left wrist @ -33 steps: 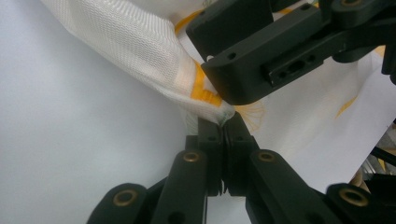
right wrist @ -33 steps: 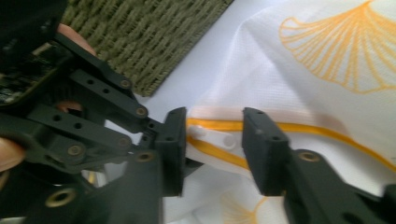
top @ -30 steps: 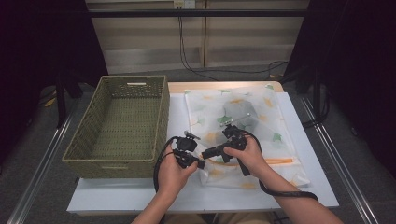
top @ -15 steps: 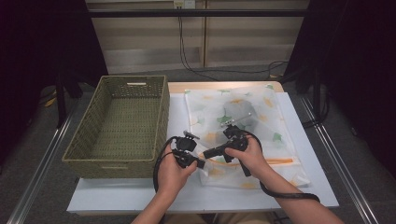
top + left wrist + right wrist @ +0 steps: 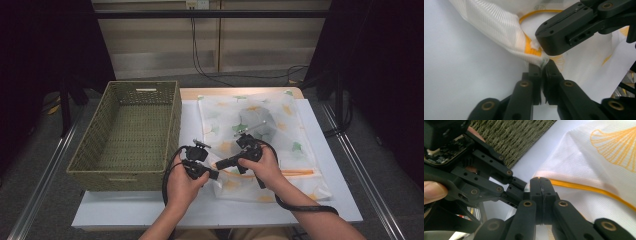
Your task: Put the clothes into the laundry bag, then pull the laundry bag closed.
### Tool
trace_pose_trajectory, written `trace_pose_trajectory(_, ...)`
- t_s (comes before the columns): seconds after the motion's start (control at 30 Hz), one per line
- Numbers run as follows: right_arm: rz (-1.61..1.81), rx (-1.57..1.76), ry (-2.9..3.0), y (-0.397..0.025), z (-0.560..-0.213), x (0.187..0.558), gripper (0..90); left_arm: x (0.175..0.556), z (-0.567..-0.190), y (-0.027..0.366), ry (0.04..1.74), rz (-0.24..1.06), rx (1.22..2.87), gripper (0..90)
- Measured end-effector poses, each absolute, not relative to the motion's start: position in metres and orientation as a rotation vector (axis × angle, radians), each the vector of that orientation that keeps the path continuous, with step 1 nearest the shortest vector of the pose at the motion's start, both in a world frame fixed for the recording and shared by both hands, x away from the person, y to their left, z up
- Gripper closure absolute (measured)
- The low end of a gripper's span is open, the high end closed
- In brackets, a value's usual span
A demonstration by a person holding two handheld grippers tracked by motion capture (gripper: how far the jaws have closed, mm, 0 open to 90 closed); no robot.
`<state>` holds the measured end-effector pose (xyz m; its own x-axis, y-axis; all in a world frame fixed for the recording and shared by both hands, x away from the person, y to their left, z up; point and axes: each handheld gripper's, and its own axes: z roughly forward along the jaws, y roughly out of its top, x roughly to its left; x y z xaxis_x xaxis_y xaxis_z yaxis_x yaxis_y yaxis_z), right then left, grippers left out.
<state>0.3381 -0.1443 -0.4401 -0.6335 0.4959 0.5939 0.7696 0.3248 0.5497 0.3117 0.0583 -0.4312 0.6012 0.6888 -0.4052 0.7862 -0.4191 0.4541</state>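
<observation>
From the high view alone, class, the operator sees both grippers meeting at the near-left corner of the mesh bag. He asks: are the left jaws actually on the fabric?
Observer: Yes. In the left gripper view, the left gripper is shut on the corner of the mesh bag, just below the orange patch.
Operator: And the right one?
Observer: In the right gripper view, the right gripper has its jaws pressed together at the bag's edge, where the orange strip ends.
Operator: How close are the two?
Observer: Very close. In the left gripper view, the right gripper's tip sits just above the left jaws, against a small white bit at the orange patch.
</observation>
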Motion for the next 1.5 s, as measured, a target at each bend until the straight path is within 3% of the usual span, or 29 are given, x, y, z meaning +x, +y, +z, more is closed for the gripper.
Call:
trace_pose_trajectory(0.07, -1.212, -1.128, -2.281, -0.144, -0.439, 0.338, 90.0, 0.313, -0.432, 0.06, 1.157, -0.2, 2.205, 75.4)
trace_pose_trajectory(0.17, -1.207, -1.116, -2.291, -0.144, -0.438, 0.337, 90.0, 0.315, -0.432, 0.061, 1.146, -0.202, 2.206, 74.7)
trace_pose_trajectory(0.43, -1.176, -1.153, -2.32, -0.144, -0.438, 0.335, 90.0, 0.316, -0.431, 0.061, 1.174, -0.243, 2.226, 87.1)
trace_pose_trajectory(1.5, -1.198, -1.185, -2.311, -0.155, -0.43, 0.331, 90.0, 0.321, -0.419, 0.072, 1.218, -0.304, 2.141, 88.2)
